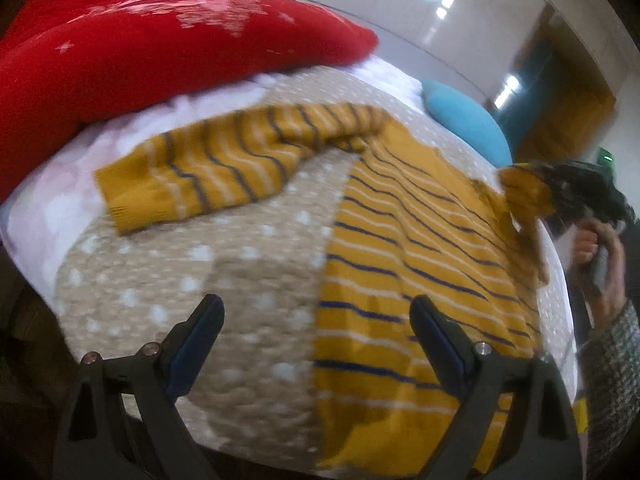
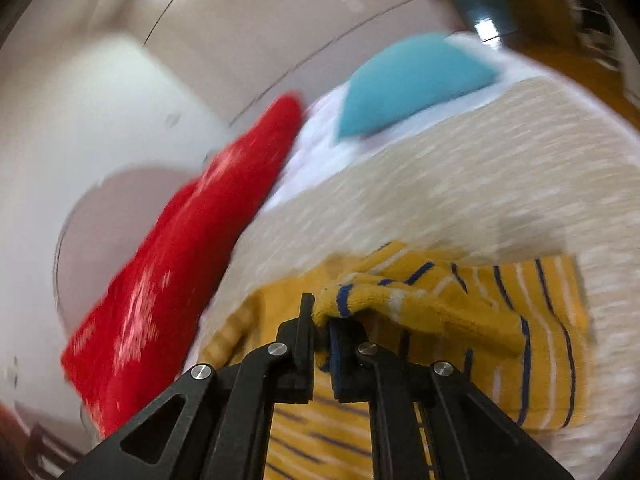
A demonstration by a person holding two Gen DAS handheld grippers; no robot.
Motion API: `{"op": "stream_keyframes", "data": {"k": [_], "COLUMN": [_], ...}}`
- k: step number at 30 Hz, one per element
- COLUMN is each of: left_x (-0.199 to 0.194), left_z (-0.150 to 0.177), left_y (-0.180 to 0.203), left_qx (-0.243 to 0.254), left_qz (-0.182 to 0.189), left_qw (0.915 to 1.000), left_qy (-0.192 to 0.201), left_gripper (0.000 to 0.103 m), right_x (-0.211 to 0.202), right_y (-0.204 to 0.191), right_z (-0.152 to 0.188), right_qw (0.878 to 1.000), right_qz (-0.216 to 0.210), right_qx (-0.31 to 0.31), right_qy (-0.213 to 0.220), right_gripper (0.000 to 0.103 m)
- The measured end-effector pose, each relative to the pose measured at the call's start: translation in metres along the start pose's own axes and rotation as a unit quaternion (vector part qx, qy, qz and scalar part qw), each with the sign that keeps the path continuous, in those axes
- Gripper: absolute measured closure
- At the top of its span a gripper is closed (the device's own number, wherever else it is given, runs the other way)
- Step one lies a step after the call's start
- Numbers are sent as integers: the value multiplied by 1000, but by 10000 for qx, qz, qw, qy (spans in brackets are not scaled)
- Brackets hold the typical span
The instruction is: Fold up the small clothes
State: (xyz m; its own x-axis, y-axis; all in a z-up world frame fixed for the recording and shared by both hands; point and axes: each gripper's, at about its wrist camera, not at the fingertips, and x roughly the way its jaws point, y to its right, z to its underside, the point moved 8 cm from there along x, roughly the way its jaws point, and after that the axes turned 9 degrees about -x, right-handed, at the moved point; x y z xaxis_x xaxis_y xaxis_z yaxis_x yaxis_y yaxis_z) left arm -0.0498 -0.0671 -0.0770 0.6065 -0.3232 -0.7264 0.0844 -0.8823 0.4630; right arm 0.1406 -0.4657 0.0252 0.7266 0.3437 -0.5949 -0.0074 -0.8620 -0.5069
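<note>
A mustard-yellow sweater [image 1: 404,248] with navy and white stripes lies spread on a beige dotted blanket [image 1: 224,280]. One sleeve [image 1: 208,168] stretches out to the left. My left gripper [image 1: 316,316] hovers open over the sweater's left edge, nothing between its fingers. At the right edge of the left wrist view, my right gripper [image 1: 560,188] pinches the other sleeve's cuff, lifted off the bed. In the right wrist view, my right gripper [image 2: 322,320] is shut on that yellow sleeve [image 2: 404,300], which drapes rightward over the sweater body [image 2: 548,344].
A red cushion [image 1: 132,48] with white snowflakes lies at the back left of the bed, and a blue pillow [image 1: 464,120] at the back right. A hand [image 1: 600,256] in a tweed sleeve holds the right gripper past the bed's right edge.
</note>
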Motion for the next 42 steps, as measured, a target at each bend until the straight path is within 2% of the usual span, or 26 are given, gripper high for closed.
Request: {"op": "stream_keyframes", "data": {"k": [3,6,8,9,11,13,15,16,19,24,26,28,30,32,36,37,38,40,41,42], "left_x": [-4,-8,-8,-9,-9,-9,-10,-10,-12,-17,-16,-15,-15,-17,-14,-13,-12,-10,-10,-10], "left_z": [-2,-3,-3,-4,-6,-9,-11,-12,-11,-12,-12,-12,-12,-14,-16,-17,-18,-18,-18,-18], "left_y": [-22,-38,-46,-51,-60,-69,-75,-79,-87,-88,-87,-86,-87,-88,-95,-96,-97,-99,-100,-100], "left_qx": [-244,-370,-404,-437,-532,-654,-729,-785,-898,-879,-832,-835,-837,-833,-862,-870,-881,-913,-930,-933], "left_qz": [-5,-22,-55,-66,-75,-62,-78,-81,-103,-140,-166,-151,-138,-150,-184,-188,-190,-187,-163,-147], "left_qw": [9997,9993,9991,9990,9985,9977,9971,9966,9956,9956,9960,9960,9960,9959,9957,9956,9955,9952,9951,9952], "left_qy": [33,66,87,101,125,168,202,216,227,279,287,268,275,310,298,297,298,289,280,275], "left_gripper": [10,10,10,10,10,10,10,10,10,10,10,10,10,10,10,10,10,10,10,10], "right_x": [71,133,155,165,173,172,177,179,181,175,170,162,151,131,81,67,58,44,43,44], "right_y": [-37,-48,-50,-51,-58,-74,-94,-107,-131,-162,-168,-173,-172,-167,-148,-139,-135,-120,-112,-101], "right_z": [26,60,84,94,102,109,115,120,139,168,181,196,208,214,205,196,189,164,154,142], "right_qw": [9983,9928,9878,9843,9803,9718,9523,9360,9107,8863,8669,8352,8225,8305,8750,8932,9036,9281,9343,9405], "right_qz": [23,58,217,380,500,667,973,1124,1123,907,955,1105,1065,868,296,96,16,46,165,373], "right_qx": [-295,-453,-621,-789,-1109,-1629,-2397,-2894,-3577,-4218,-4599,-5125,-5308,-5200,-4465,-4108,-3901,-3389,-3251,-3087], "right_qy": [-496,-1111,-1410,-1531,-1559,-1567,-1617,-1659,-1733,-1683,-1667,-1662,-1744,-1801,-1846,-1825,-1771,-1543,-1455,-1368], "right_gripper": [96,96,89,84,58,42,34,30,30,30,29,26,26,26,26,26,26,29,39,43]}}
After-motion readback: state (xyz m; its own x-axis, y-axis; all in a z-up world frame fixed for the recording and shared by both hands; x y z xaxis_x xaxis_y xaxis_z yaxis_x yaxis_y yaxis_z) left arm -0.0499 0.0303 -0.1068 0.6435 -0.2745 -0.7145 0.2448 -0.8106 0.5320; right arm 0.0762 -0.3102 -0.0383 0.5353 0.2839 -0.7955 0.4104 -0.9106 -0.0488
